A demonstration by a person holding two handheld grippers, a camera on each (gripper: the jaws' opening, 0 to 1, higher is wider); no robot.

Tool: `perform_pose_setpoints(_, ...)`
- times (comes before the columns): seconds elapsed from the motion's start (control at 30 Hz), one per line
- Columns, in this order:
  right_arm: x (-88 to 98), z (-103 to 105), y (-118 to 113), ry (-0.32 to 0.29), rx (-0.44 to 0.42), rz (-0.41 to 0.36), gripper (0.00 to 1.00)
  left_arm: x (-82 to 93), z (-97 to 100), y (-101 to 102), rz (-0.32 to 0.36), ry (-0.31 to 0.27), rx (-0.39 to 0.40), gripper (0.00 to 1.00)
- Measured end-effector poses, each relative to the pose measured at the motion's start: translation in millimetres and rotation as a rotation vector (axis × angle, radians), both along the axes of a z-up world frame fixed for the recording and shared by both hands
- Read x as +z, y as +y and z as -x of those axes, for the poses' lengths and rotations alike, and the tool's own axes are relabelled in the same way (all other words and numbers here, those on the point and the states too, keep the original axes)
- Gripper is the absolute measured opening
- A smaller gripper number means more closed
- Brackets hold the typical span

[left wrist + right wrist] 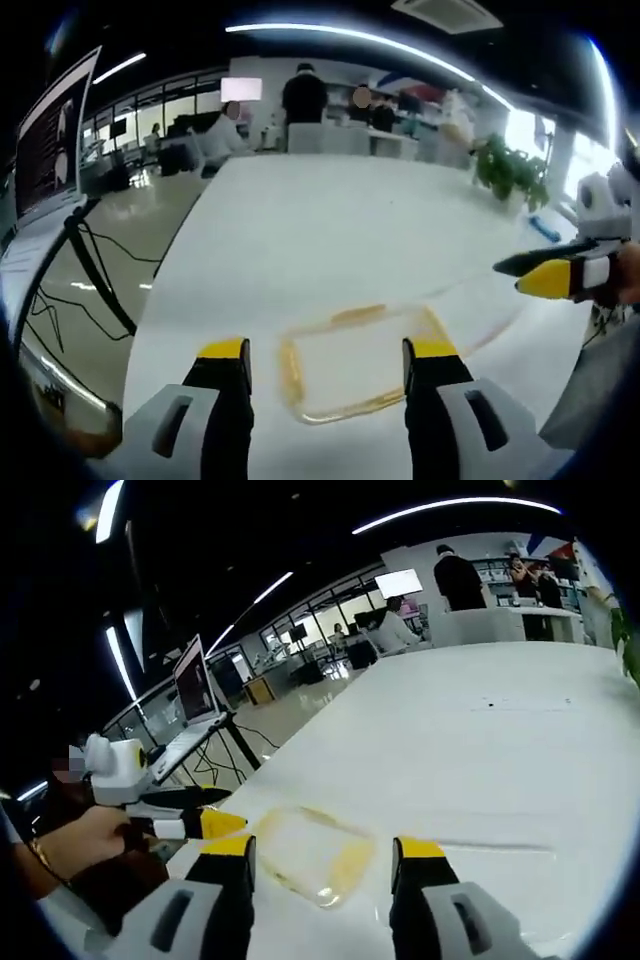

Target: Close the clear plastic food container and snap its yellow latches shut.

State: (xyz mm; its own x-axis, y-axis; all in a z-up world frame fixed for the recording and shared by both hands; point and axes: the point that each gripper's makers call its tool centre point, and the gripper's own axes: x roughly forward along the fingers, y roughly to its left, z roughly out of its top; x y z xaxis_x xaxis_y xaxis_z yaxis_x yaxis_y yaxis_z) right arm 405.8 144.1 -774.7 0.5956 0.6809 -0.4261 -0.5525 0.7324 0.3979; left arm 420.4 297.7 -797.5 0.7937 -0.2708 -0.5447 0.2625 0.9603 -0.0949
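The clear rectangular plastic food container with yellow latches (362,362) lay flat on the long white table (330,230), near its closer end. In the left gripper view it sat just beyond and between the two yellow-tipped jaws, with yellow strips along its left, near and far edges. In the right gripper view the same container (312,852) lay ahead of the jaws, a yellow latch showing on its right side. Whether the lid was fully seated was hard to judge through the clear plastic; it looked low and flat.

The left hand-held gripper (328,350) was released, its jaws spread wide with the container in the gap ahead of them, touching nothing. It also entered the right gripper view from the left (205,815), held by a person's hand (85,845), its yellow tip close to the container's left edge.

The right hand-held gripper (322,848) was likewise spread wide and held nothing, its jaws short of the container. It appeared at the right of the left gripper view (545,275), above the table and apart from the container.

Farther off, a green potted plant (510,170) stood on the table's right side, an open laptop on a stand (195,695) was beside the table, and several people (303,95) were at the far end of the room.
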Motion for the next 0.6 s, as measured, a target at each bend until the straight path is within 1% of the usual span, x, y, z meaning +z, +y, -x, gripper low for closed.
perform_pose_setpoints(0.13, -3.4, -1, 3, -0.008, -0.015, 0.006, 0.50, -6.4, -1.2, 0, -0.009, 0.007, -0.005, 0.58)
perform_pose_setpoints(0.23, -8.7, -2, 5, -0.010, -0.020, 0.023, 0.48, -10.8, -1.4, 0, 0.005, 0.013, 0.005, 0.57)
perform_pose_setpoints(0.3, -12.5, -3, 6, -0.014, -0.026, 0.035, 0.47, -14.6, -0.8, 0, 0.001, 0.021, 0.007, 0.56)
perform_pose_setpoints(0.5, -19.4, -6, 12, -0.043, -0.034, 0.068, 0.43, -24.2, -2.0, 2, 0.008, 0.038, 0.015, 0.53)
perform_pose_setpoints(0.6, -23.0, -7, 15, -0.055, -0.035, 0.083, 0.41, -25.1, -2.7, 2, 0.015, 0.049, 0.023, 0.52)
